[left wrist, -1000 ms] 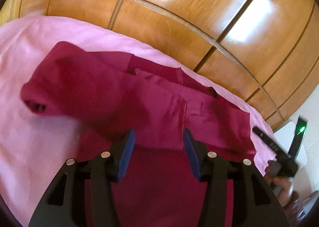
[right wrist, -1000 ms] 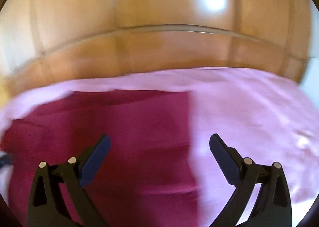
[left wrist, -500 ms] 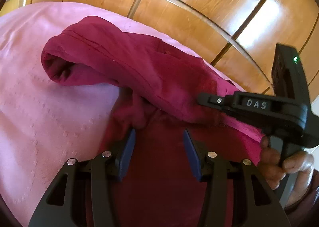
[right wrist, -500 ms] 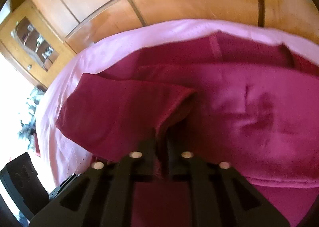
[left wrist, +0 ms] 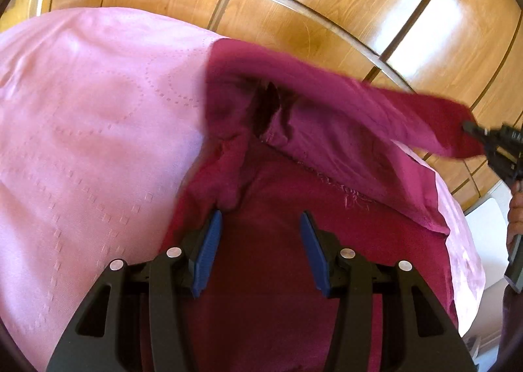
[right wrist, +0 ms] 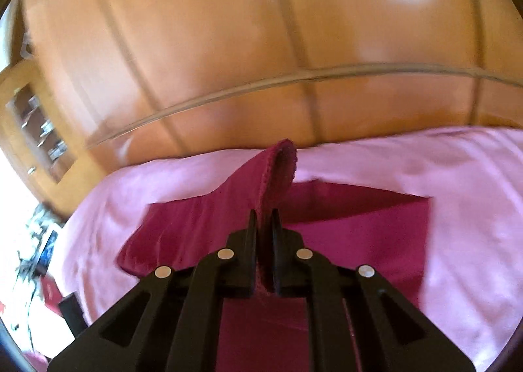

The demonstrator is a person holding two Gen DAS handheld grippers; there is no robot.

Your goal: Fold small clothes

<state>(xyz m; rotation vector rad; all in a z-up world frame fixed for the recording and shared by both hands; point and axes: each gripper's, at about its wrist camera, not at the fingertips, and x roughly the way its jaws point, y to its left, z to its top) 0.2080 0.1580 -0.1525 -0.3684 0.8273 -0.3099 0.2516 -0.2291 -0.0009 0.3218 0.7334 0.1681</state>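
Observation:
A dark red garment (left wrist: pixel 294 241) lies on a pink bedspread (left wrist: pixel 91 130). My left gripper (left wrist: pixel 260 225) is open, low over the garment's body, with cloth between and beneath its blue pads. My right gripper (right wrist: pixel 264 225) is shut on the end of the garment's sleeve (right wrist: pixel 278 172) and holds it lifted above the bed. In the left wrist view the sleeve (left wrist: pixel 376 114) stretches to the right, where the right gripper (left wrist: pixel 474 130) pinches its cuff. The garment's flat body also shows in the right wrist view (right wrist: pixel 359 234).
Glossy wooden wardrobe doors (left wrist: pixel 327 6) stand just behind the bed. A wooden cabinet with glass doors (right wrist: pixel 36 130) is at the left in the right wrist view. Clutter lies on the floor (right wrist: pixel 36 261) beside the bed's left side.
My right gripper closed on the sleeve end, lifted it and pulled it across to the right. The sleeve now stretches out instead of lying folded. My left gripper stayed open over the garment.

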